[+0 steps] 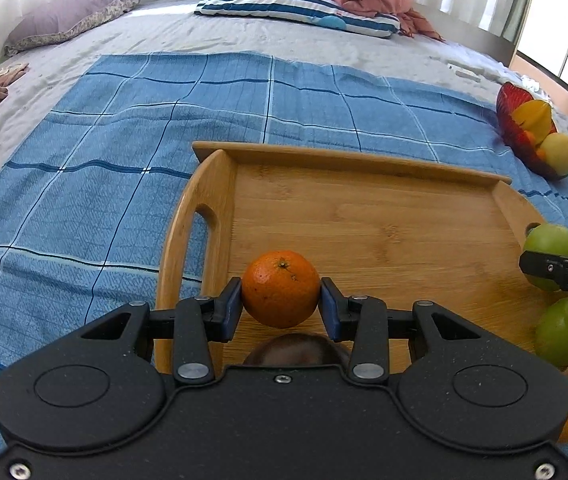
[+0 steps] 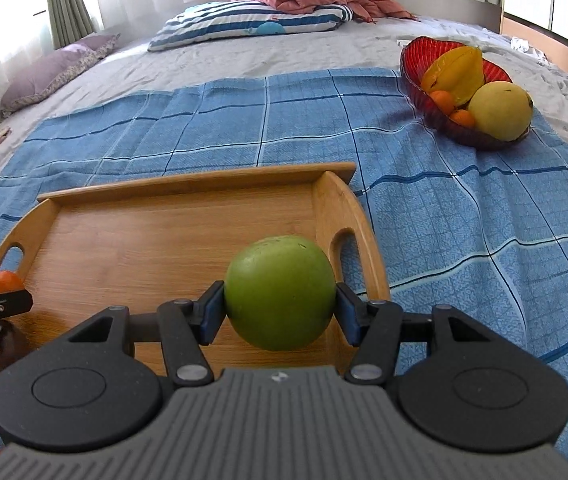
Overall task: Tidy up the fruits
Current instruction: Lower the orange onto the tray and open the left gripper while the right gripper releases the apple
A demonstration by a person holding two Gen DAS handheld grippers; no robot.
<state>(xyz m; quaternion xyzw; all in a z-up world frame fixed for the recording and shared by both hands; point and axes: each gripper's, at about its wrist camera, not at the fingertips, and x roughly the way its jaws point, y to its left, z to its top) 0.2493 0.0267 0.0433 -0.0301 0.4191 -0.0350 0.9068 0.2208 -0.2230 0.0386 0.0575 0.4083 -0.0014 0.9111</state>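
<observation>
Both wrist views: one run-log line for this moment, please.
left gripper: holds orange | right gripper: holds green fruit | both over wooden tray

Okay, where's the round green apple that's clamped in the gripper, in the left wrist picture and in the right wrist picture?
Left wrist view: the round green apple sits at the far right edge, pinched by the right gripper.
Right wrist view: the same apple is at lower centre, between the blue pads.
Shared landmark: the wooden tray with cut-out handles, beneath the apple in both.
</observation>
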